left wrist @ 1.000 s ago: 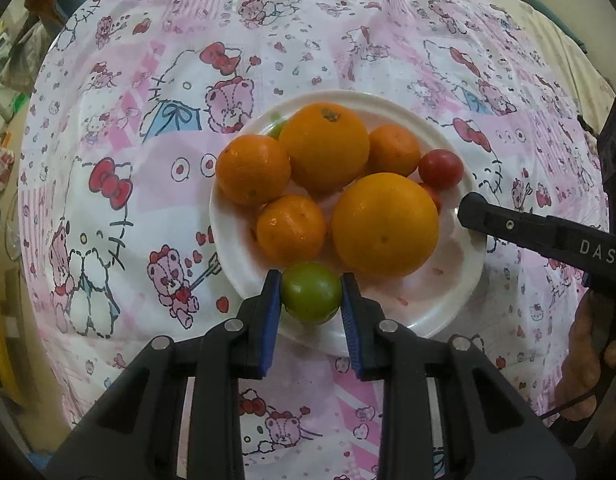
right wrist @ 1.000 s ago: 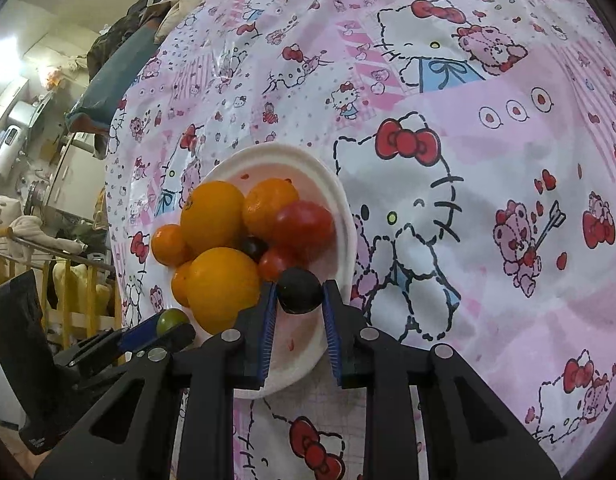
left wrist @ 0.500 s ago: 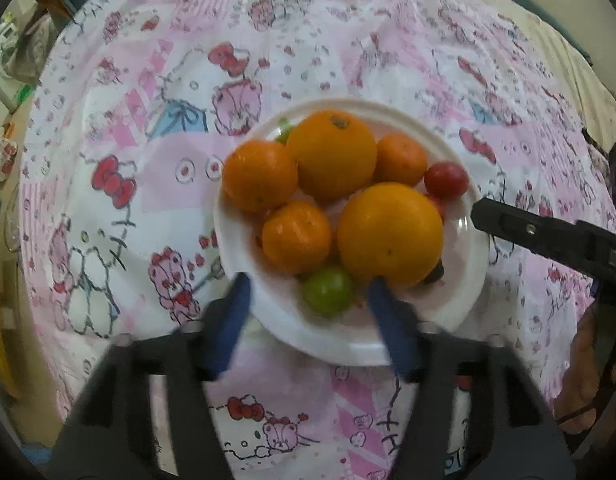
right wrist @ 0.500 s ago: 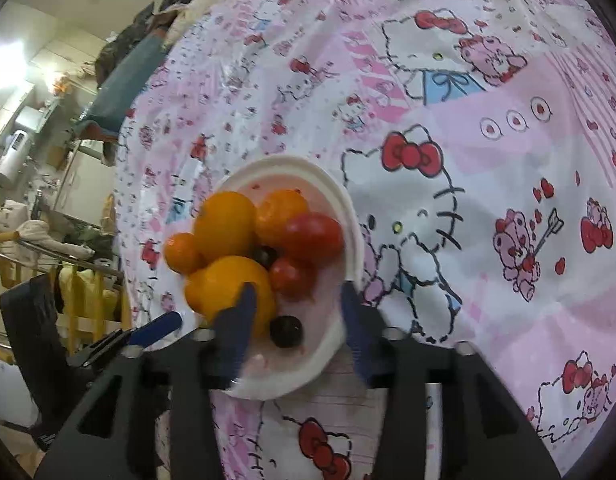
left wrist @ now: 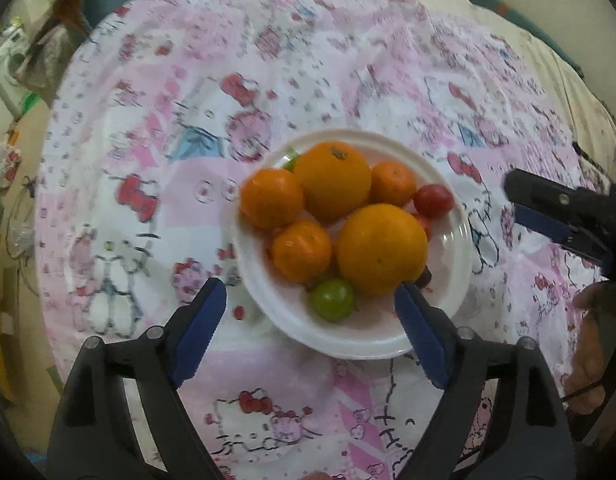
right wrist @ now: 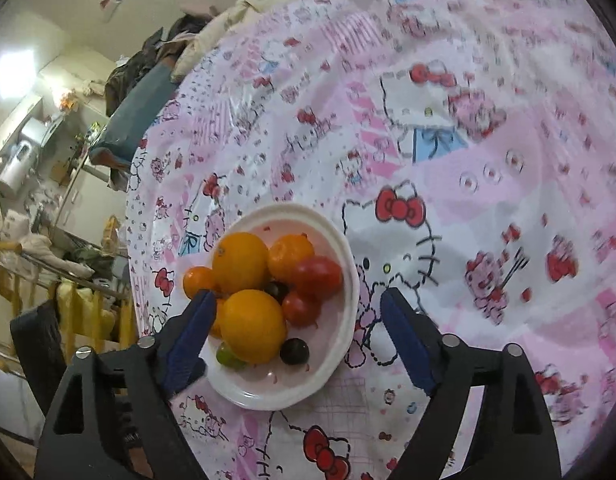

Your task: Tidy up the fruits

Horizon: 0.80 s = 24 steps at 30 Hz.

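Note:
A white plate (left wrist: 372, 336) (right wrist: 340, 236) holds several oranges (left wrist: 382, 248) (right wrist: 254, 330), red tomatoes (left wrist: 433, 200) (right wrist: 318, 276), a green tomato (left wrist: 333, 300) (right wrist: 228, 358) and a dark round fruit (right wrist: 294, 351). My left gripper (left wrist: 312, 312) is open and empty, raised above the plate's near edge, with the green tomato lying between its fingers. My right gripper (right wrist: 294, 328) is open and empty above the plate, near the dark fruit. Its fingers (left wrist: 548, 208) show at the right in the left wrist view.
The plate sits on a table under a pink cartoon-cat cloth (left wrist: 188, 140) (right wrist: 468, 160). Room clutter, clothes and a rack lie beyond the table's left edge (right wrist: 68, 240). A hand (left wrist: 592, 344) shows at the right.
Both grippers opened and let go: the green tomato and the dark fruit now lie on the plate. Both grippers have pulled back and up from the plate.

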{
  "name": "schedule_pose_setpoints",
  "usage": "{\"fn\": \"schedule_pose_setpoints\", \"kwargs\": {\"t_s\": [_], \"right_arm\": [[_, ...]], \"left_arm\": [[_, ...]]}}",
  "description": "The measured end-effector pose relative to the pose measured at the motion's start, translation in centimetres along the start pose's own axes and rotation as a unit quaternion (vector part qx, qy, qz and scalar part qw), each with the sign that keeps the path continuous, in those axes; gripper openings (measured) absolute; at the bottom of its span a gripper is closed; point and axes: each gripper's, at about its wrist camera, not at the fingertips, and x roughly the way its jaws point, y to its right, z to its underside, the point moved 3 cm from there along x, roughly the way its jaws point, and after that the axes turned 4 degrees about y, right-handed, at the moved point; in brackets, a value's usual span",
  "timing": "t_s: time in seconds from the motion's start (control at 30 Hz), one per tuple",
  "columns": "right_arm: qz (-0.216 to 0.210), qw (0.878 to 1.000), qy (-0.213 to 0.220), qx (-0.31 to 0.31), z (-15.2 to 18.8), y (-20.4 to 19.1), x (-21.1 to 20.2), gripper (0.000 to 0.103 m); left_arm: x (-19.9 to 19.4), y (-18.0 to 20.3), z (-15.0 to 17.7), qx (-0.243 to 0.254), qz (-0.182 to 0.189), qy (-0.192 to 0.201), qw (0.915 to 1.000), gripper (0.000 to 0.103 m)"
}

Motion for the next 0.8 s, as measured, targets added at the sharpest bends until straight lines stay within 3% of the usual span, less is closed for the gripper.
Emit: {"fn": "schedule_pose_setpoints", "kwargs": {"t_s": [0.33, 0.43, 0.8], "right_arm": [[0.012, 0.997, 0.068, -0.042, 0.4, -2.6, -6.4, 0.102], [0.02, 0.995, 0.081, -0.062, 1.5, -3.1, -8.0, 0.103], [0.034, 0.989, 0.11, -0.096, 5.8, -4.0, -12.2, 0.103]], "left_arm": [[-5.6, -2.6, 0.1, -0.038, -0.011, 0.079, 0.9961, 0.085], [-7.1, -2.9, 0.6, -0.037, -0.016, 0.086, 0.9955, 0.092], [-12.7, -3.0, 3.7, -0.018, -0.018, 0.139, 0.9899, 0.102]]}}
